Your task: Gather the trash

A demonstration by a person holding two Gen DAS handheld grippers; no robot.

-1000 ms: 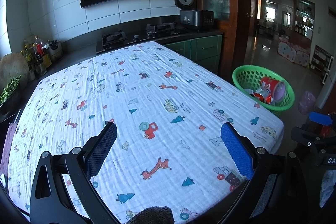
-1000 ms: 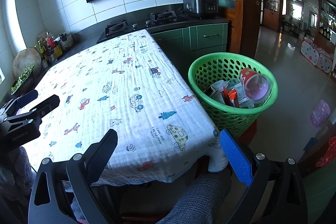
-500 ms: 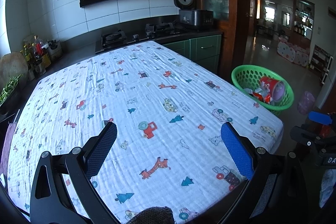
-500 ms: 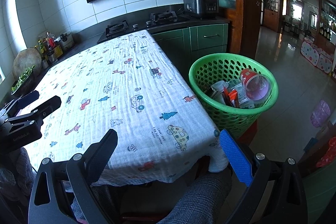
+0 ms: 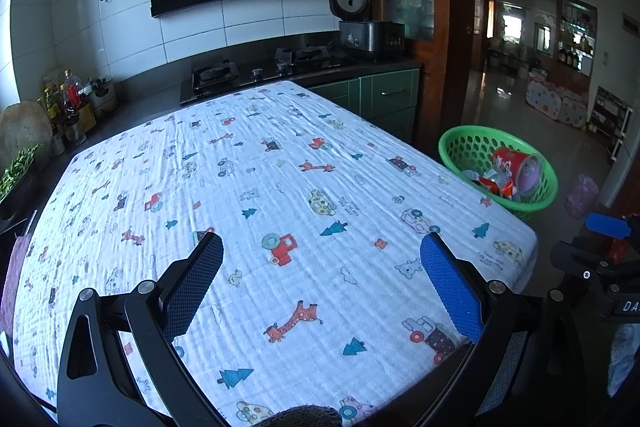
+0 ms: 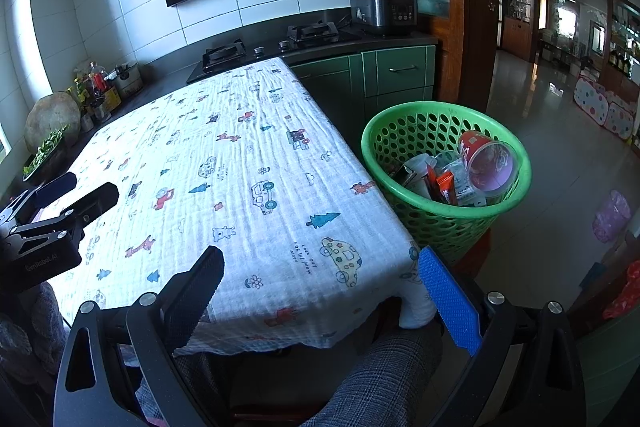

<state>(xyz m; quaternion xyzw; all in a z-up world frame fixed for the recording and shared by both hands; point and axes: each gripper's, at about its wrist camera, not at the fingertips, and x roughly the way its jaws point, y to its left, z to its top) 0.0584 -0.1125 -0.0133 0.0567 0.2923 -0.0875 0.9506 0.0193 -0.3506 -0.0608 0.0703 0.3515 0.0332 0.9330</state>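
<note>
A green perforated basket (image 6: 416, 131) (image 5: 468, 147) stands off the table's right edge, holding a red paper cup (image 6: 486, 161) (image 5: 516, 165), wrappers (image 6: 444, 183) and other trash. My left gripper (image 5: 320, 263) hovers open over the near part of the table (image 5: 280, 187), nothing between its fingers. My right gripper (image 6: 320, 275) is open too, held at the table's near right corner, below and left of the basket. In the right wrist view the left gripper (image 6: 72, 195) shows at the left edge. The patterned cloth bears no loose trash.
The table (image 6: 240, 167) wears a white cloth with cartoon prints. Behind it run a dark counter with a gas hob (image 5: 256, 71), a rice cooker (image 6: 376, 3) and green cabinets (image 6: 400, 75). Bottles (image 5: 68, 103) crowd the left counter. A person's checked trouser leg (image 6: 380, 379) lies below the right gripper.
</note>
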